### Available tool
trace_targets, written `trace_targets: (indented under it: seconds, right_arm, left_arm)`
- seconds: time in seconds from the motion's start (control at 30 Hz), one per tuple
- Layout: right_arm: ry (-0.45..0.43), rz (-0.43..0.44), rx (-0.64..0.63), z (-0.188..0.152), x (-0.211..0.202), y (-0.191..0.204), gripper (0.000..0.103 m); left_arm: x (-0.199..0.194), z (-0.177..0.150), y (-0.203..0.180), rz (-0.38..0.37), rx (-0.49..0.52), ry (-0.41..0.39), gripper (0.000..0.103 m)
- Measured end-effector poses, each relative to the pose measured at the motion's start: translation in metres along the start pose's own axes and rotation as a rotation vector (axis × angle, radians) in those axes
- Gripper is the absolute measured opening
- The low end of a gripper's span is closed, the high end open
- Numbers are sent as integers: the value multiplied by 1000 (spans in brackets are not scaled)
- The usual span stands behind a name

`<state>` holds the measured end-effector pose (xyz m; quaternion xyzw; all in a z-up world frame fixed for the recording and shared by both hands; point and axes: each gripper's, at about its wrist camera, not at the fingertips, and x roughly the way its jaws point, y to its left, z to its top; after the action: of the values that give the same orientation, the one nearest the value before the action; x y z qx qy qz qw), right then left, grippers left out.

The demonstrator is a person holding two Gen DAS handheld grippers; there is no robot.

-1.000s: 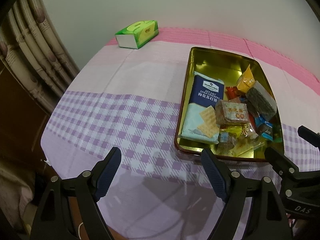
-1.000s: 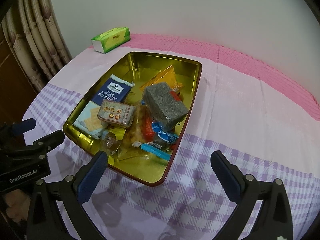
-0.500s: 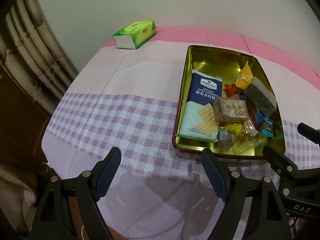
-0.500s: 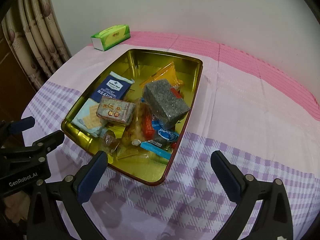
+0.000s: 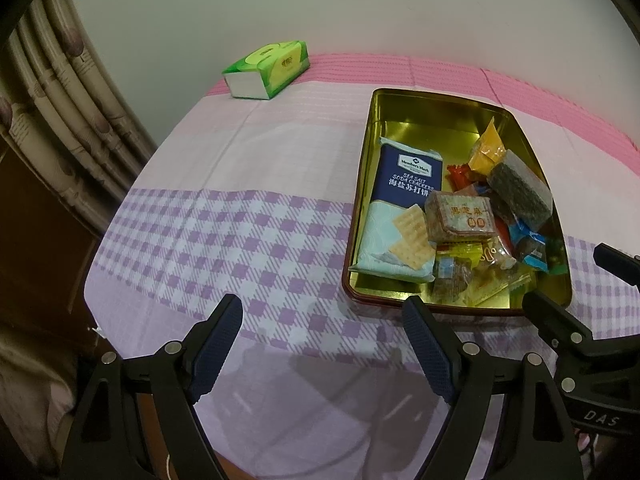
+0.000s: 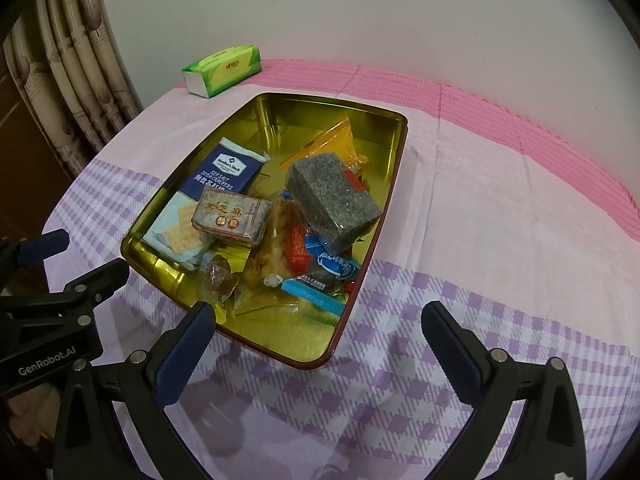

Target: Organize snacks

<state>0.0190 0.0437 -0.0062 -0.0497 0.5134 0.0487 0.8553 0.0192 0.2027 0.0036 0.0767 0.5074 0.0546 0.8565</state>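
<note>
Snacks (image 6: 280,220) sit heaped in the gold tin (image 6: 384,216), nothing loose on the cloth (image 6: 500,240). Left gripper (image 5: 322,344) at the tin's seven o'clock, right gripper (image 6: 320,344) at six, both spread wide, empty, hovering clear.

Your left gripper (image 5: 322,344) shows black angular arms, silver screw heads and ribbed navy-blue pads (image 5: 218,344). Your right gripper (image 6: 320,350) matches it: black frame, silver screws, blue pads (image 6: 182,354). White lettering reads "DAS" on one body, "GenRobot.AI" on the other.
</note>
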Motion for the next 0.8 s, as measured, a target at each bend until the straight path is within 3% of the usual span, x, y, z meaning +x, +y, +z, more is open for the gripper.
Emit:
trace_targets:
  seconds: [0.8]
  right_arm:
    - [6,1,-2,-1,2,0,102]
  left_arm:
    - [2,0,-1,-10,7,5,82]
